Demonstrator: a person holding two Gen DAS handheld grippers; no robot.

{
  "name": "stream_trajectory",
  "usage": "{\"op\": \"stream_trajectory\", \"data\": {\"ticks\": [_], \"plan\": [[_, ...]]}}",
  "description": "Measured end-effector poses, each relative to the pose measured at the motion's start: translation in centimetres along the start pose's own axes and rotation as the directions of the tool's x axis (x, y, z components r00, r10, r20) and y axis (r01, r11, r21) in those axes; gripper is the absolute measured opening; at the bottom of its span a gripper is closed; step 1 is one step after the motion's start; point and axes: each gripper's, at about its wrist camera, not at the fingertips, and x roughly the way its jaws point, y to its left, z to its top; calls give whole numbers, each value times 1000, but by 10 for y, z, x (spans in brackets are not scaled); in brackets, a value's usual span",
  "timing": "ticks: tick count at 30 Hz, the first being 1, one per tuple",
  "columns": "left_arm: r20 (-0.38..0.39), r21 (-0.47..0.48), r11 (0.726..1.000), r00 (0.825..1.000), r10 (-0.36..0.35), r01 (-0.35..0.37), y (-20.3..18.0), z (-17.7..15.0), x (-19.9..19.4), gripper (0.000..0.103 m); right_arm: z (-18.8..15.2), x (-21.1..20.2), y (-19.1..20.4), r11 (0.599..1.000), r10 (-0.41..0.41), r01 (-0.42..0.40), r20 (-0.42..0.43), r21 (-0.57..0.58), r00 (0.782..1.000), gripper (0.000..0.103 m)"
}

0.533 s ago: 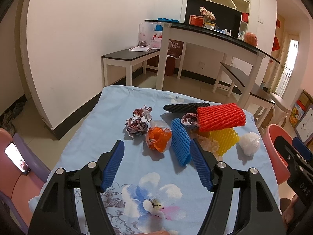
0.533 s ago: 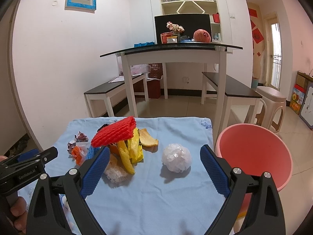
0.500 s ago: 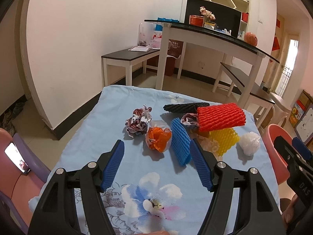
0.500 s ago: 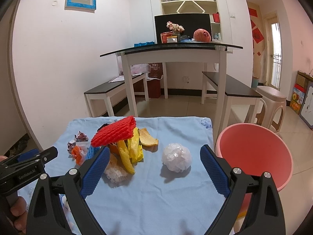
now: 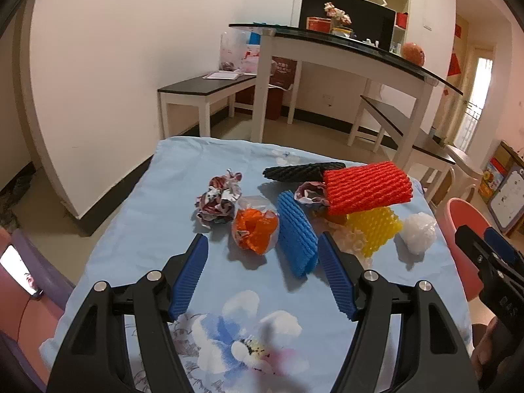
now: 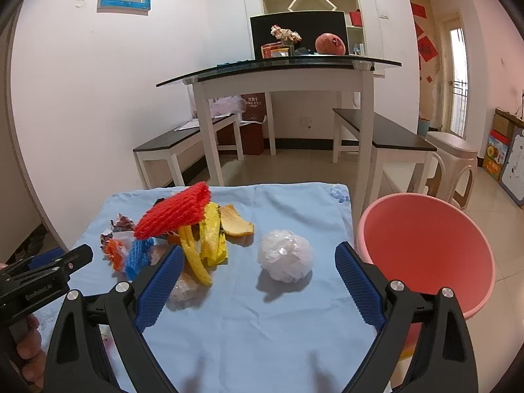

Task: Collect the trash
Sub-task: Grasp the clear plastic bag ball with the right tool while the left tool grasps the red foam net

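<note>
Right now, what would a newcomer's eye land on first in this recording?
The heap of bright trash on the blue cloth: a red foam net lying on top of a yellow net, with a blue net beside them. Then the pink bin at the table's right edge, next to a white plastic ball.

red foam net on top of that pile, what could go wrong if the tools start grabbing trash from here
The red foam net rests loosely on the yellow net and peels, so pulling anything beneath may tip it off the blue tablecloth. The crumpled plastic ball is light and could roll when the open right tool closes, missing the pink bin.
</note>
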Motion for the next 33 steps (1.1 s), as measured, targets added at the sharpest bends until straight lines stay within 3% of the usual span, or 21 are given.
{"op": "stream_trajectory", "data": {"ticks": [4,7,15,22,30,31,33], "plan": [[9,23,999,999,-37,37,1,1,4,70,-1,5,-7,1000,-10,10,-11,9,1000,92],[-3,13,994,994,-106,106,3,4,8,70,-2,10,-14,1000,-14,15,-21,20,1000,92],[-2,9,968,968,-252,252,-10,25,13,70,1,17,-32,999,-12,13,-33,34,999,87],[-42,34,957,957,-287,289,-37,37,35,70,4,28,-38,1000,24,-23,-58,18,998,85],[-113,51,960,957,-268,275,-50,40,74,70,11,58,-30,997,80,-82,-110,-13,991,82],[-115,51,959,956,-271,278,-50,40,75,69,12,62,-29,996,84,-87,-116,-16,990,82],[-125,54,953,949,-289,298,-51,39,78,51,13,68,-28,995,93,-96,-125,-18,988,82]]}}
